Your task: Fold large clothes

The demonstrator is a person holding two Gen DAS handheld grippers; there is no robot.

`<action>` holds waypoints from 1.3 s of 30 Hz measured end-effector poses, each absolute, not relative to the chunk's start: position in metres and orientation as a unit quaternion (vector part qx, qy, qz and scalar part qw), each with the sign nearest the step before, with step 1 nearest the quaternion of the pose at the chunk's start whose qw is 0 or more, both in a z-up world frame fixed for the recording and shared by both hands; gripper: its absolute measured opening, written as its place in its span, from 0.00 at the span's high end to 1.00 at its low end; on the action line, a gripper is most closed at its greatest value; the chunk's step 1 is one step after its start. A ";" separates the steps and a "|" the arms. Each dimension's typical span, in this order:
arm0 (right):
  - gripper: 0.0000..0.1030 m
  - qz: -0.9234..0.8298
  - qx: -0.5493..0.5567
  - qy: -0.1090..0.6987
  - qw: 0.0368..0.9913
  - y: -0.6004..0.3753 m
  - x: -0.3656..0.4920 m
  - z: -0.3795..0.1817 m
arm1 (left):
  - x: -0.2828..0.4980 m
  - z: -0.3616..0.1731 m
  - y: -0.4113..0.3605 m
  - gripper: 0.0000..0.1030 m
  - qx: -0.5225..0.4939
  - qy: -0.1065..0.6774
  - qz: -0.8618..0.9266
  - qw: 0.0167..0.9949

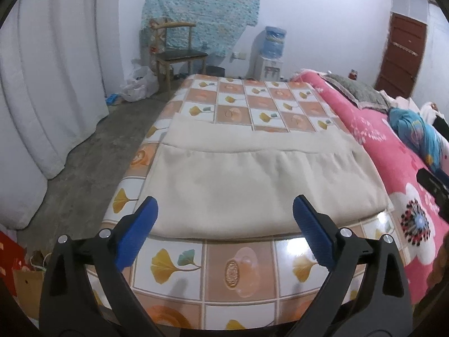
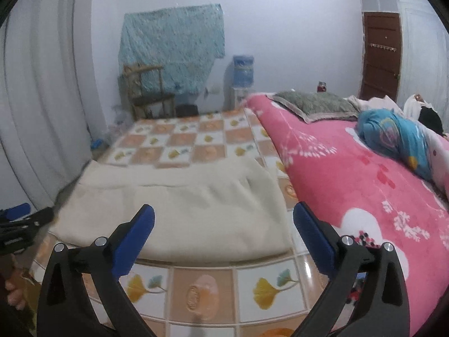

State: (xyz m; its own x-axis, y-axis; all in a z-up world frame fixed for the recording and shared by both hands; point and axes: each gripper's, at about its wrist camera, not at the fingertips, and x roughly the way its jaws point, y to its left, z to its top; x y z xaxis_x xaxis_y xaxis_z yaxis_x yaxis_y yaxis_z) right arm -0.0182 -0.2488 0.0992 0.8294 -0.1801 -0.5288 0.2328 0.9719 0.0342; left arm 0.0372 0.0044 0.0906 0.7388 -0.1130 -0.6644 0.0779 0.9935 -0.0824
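Observation:
A cream garment [image 1: 252,179] lies folded flat on the tiled-pattern bed cover [image 1: 247,98], its near edge close to the mattress front. My left gripper [image 1: 224,224] hovers above that near edge, jaws wide apart with nothing between the blue pads [image 1: 140,230]. In the right wrist view the same cream garment [image 2: 179,207] sits left of a pink blanket. My right gripper [image 2: 224,230] hangs over its right front corner, also open and holding nothing. The left gripper [image 2: 19,224] shows at the left edge of that view.
A pink floral blanket [image 2: 350,185] covers the right side of the bed, with a grey-green pillow [image 2: 314,104] and a blue bundle [image 2: 398,137] on it. A wooden chair [image 1: 176,53], water dispenser [image 1: 270,53] and brown door [image 1: 401,53] stand at the far wall. White curtains [image 1: 53,84] hang left.

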 end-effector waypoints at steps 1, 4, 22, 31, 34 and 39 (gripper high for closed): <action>0.07 -0.105 0.050 0.269 0.956 -0.246 -0.019 0.099 | 0.035 0.092 0.003 0.09 -0.022 0.354 -0.050 0.934; 0.07 -0.091 0.052 0.270 0.957 -0.240 -0.019 0.097 | 0.029 0.097 -0.009 0.08 -0.004 0.342 -0.040 0.939; 0.06 -0.091 0.096 0.377 0.917 -0.238 -0.011 0.050 | 0.036 0.057 -0.043 0.08 0.033 0.425 -0.013 0.904; 0.06 -0.091 0.094 0.431 0.893 -0.227 -0.001 0.024 | 0.039 0.035 -0.042 0.08 0.026 0.471 -0.003 0.882; 0.06 -0.086 0.084 0.437 0.892 -0.221 0.001 0.022 | 0.039 0.033 -0.042 0.08 0.027 0.475 -0.001 0.880; 0.06 -0.082 0.076 0.451 0.886 -0.217 0.005 0.015 | 0.041 0.032 -0.042 0.08 0.031 0.478 -0.002 0.878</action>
State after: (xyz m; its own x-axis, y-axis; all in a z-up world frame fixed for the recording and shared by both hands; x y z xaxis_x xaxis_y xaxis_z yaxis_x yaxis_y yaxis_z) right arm 0.0049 -0.2174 0.0152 0.5800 -0.0764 -0.8111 0.2142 0.9749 0.0613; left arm 0.0406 -0.0422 0.0323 0.5426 0.0272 -0.8396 0.0325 0.9981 0.0533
